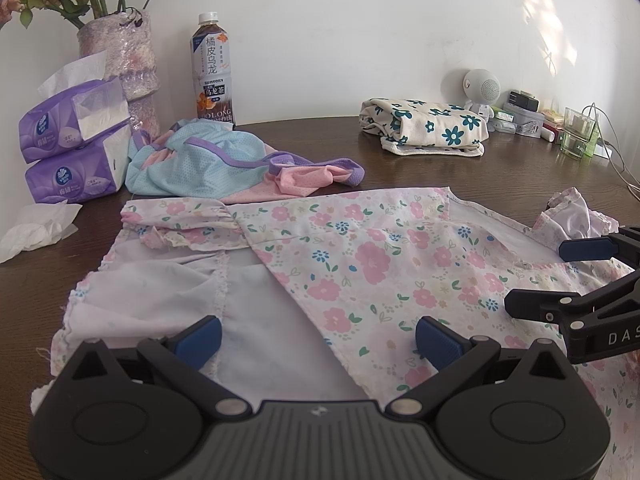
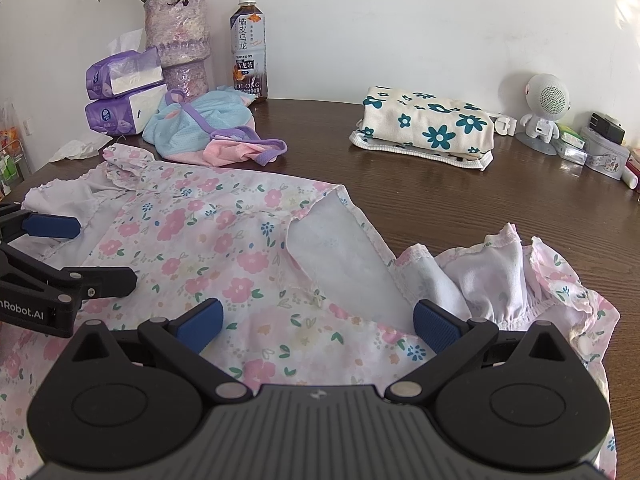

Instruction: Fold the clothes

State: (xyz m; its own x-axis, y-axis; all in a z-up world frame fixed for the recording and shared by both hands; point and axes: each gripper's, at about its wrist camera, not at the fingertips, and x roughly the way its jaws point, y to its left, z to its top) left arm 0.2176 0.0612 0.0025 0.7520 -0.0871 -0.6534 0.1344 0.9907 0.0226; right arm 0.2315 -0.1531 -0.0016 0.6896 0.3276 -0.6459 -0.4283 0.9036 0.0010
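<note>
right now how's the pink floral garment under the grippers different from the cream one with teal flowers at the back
The pink floral garment lies spread open across the table, only partly folded, one flap turned over and a sleeve bunched; the cream garment with teal flowers is already a compact folded bundle. The pink one has small pink and blue blossoms; the cream one has larger teal flowers. The pink one sits beneath both open grippers; the cream one lies apart, nearer the wall. Both are floral fabrics.

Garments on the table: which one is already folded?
The cream garment with teal flowers, a neat folded stack by the wall. The pink floral garment lies spread under both grippers; the blue-pink mesh one is crumpled.
</note>
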